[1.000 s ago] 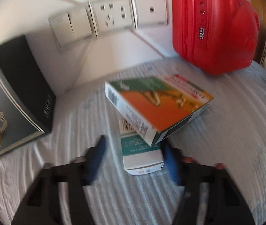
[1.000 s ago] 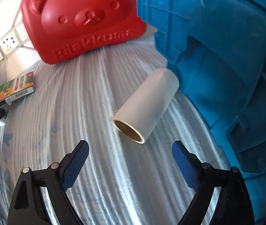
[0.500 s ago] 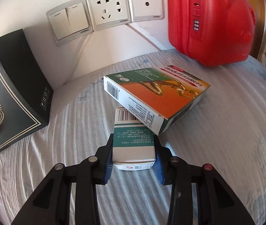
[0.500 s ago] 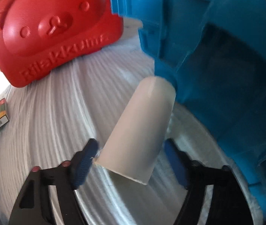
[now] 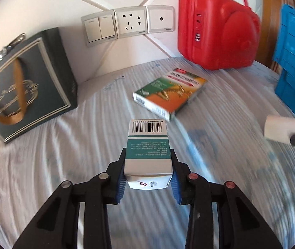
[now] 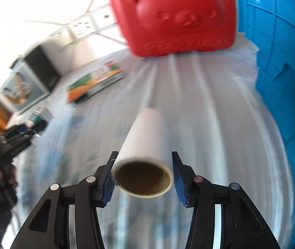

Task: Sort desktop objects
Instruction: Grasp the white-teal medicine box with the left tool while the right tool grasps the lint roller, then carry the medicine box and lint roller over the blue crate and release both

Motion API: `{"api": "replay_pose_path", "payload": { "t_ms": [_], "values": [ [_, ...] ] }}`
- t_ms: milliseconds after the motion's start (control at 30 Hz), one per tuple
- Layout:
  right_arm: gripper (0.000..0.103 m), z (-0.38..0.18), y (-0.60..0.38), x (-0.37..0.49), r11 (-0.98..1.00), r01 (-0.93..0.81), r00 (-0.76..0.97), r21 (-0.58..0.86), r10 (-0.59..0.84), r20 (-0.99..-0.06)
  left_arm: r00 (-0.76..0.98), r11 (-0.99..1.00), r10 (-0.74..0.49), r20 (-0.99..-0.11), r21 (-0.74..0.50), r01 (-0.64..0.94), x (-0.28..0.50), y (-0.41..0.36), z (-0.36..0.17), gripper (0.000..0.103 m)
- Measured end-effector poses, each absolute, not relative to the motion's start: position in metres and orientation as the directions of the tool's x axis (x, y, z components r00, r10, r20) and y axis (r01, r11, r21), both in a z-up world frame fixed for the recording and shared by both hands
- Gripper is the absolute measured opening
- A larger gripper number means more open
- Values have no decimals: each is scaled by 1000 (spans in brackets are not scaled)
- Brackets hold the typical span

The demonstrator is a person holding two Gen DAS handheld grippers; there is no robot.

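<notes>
Teal box [image 5: 148, 155] now lifted clear of orange box [image 5: 169, 91], roll [image 6: 145, 149] newly between closing fingers [image 6: 108, 186]

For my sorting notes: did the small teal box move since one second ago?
Yes. The small teal box left the orange box, lifted toward the camera by the left gripper.

Two downward wrist views — shared red case [image 5: 216, 27]

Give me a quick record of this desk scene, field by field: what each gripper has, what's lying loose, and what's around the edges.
left gripper: shut on small teal-and-white box
right gripper: jaws closing around white roll
loose on cloth: orange-and-green box, lying flat
back: red bear-face case, upright
left side: dark gift bag
right side: blue plastic crate
surface: white striped cloth
</notes>
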State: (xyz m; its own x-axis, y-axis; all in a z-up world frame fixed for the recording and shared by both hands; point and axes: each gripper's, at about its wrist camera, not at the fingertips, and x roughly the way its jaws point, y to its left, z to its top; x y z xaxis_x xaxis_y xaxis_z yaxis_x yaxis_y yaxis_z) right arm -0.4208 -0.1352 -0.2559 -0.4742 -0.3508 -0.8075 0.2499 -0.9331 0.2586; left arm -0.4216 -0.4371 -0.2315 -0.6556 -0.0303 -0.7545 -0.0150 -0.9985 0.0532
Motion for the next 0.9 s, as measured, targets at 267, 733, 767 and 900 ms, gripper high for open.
{"api": "replay_pose_path", "payload": {
  "t_ms": [267,733,767,900],
  "values": [
    [45,-210,-153,-361,-869,388,-457,306,-470,-755,-683,-998,-35,-729,65,-18,-340,-427,-185,35],
    [45,-94,-82,-247,-868,407,-611,284,-490,-621,-788,-973,125,-603,81,-216,-245,-317,-72,35],
    [45,-80,-70,-235,-873,397,-638,284,-485,-598,-800,-965,152,-580,88,-247,-240,-302,-60,35],
    [45,-24,-19,-184,-902,343,-747,261,-431,-507,-828,-934,257,-499,93,-346,-226,-247,-13,35]
  ]
}}
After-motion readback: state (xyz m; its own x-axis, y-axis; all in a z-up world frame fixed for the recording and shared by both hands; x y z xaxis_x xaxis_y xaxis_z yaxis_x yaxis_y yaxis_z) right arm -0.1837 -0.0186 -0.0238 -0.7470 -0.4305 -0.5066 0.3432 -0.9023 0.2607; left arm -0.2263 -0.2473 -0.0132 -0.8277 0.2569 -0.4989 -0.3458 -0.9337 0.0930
